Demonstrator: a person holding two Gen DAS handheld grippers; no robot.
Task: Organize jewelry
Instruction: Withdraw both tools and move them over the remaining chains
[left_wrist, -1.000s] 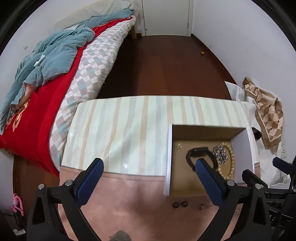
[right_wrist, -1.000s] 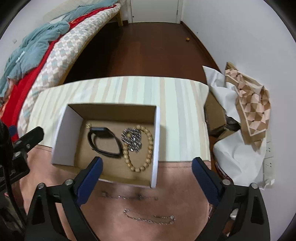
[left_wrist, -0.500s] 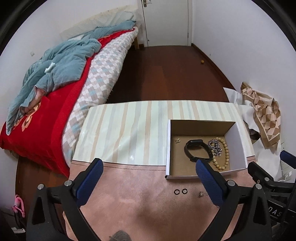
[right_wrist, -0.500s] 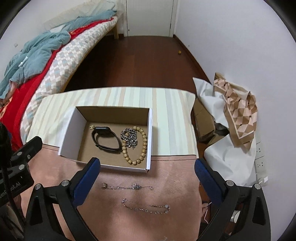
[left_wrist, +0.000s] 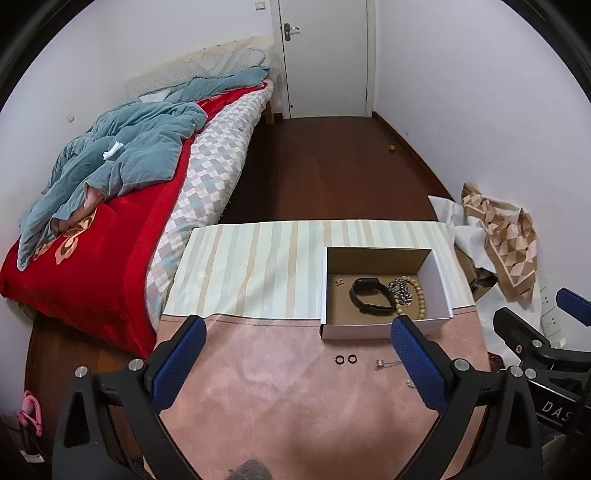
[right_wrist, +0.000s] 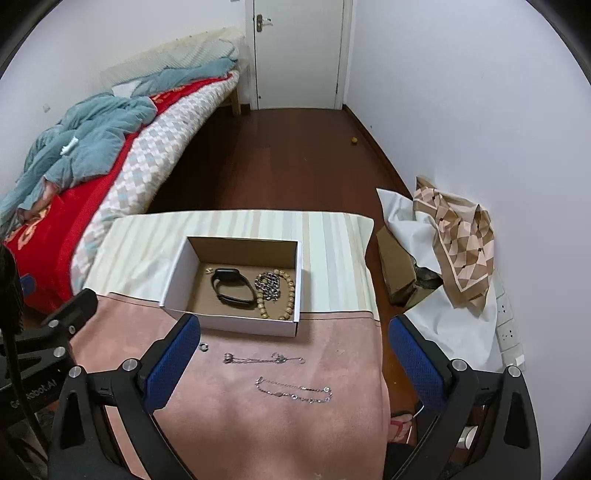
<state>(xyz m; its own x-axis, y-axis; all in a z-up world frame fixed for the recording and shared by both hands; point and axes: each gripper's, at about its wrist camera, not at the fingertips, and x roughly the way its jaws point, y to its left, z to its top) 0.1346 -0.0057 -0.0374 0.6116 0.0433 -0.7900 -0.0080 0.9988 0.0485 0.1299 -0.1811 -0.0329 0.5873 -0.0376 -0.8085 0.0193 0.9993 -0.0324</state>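
A white cardboard box (right_wrist: 229, 321) (left_wrist: 441, 291) stands on the table and holds a black wristband (right_wrist: 232, 288) (left_wrist: 369, 295), a silver chain (right_wrist: 269, 285) (left_wrist: 400, 291), a wooden bead bracelet (right_wrist: 291, 295) (left_wrist: 421, 299) and a small earring (left_wrist: 338, 282). On the pink mat in front of it lie two black rings (left_wrist: 345, 359), a thin silver chain (right_wrist: 264, 358) and a second silver chain (right_wrist: 293, 390). My left gripper (left_wrist: 299, 354) and right gripper (right_wrist: 293, 354) are both open and empty, held above the mat's near part.
The table has a striped cloth (left_wrist: 255, 273) at the back and a pink mat (right_wrist: 258, 417) in front. A bed (left_wrist: 110, 229) stands to the left. Paper, a brown box and a patterned scarf (right_wrist: 458, 240) lie on the floor at the right.
Both grippers have pulled back and up from the box, so the mat with its rings and chains has come into view. Both stay open.
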